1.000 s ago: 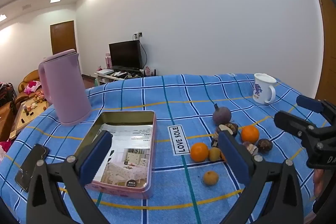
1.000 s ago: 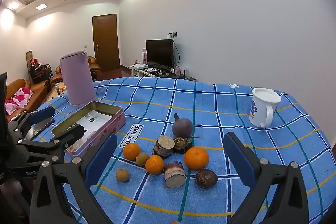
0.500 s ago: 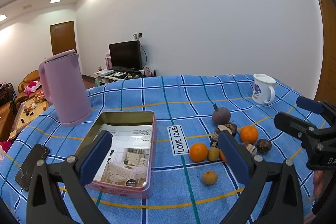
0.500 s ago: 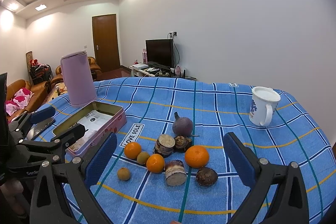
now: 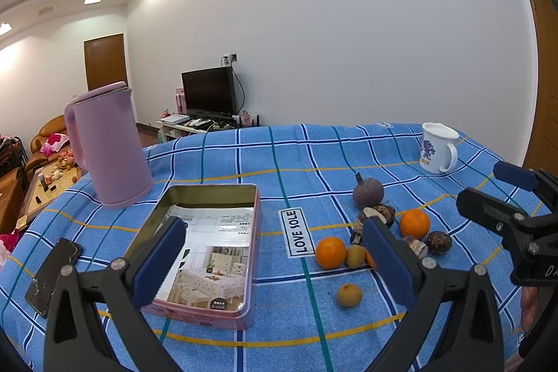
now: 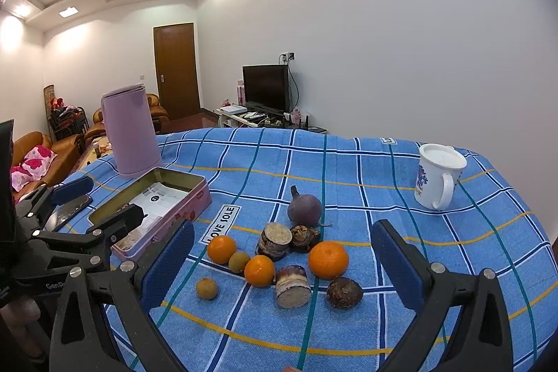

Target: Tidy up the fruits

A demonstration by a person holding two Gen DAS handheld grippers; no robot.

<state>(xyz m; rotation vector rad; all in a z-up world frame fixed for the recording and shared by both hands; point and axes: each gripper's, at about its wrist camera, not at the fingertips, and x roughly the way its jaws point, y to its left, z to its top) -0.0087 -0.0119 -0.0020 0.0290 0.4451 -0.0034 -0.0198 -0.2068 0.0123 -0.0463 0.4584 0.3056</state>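
Observation:
Three oranges (image 6: 328, 259) (image 6: 259, 270) (image 6: 221, 249), two small brown round fruits (image 6: 206, 288) (image 6: 239, 260), a purple beet (image 6: 304, 209) and several brown root pieces (image 6: 293, 281) lie clustered on the blue checked cloth. An open pink tin (image 5: 209, 246) with a printed sheet inside sits to their left. My left gripper (image 5: 275, 262) is open and empty, above the cloth between tin and fruit. My right gripper (image 6: 282, 262) is open and empty, above the near side of the cluster.
A pink kettle (image 5: 106, 145) stands behind the tin. A white mug (image 6: 437, 176) stands at the far right. A black phone (image 5: 52, 276) lies at the left table edge. A "LOVE SOLE" label (image 5: 296, 232) is sewn on the cloth.
Both grippers have drawn back and up slightly; the fruit sits a little farther away in both views. Nothing on the table has moved.

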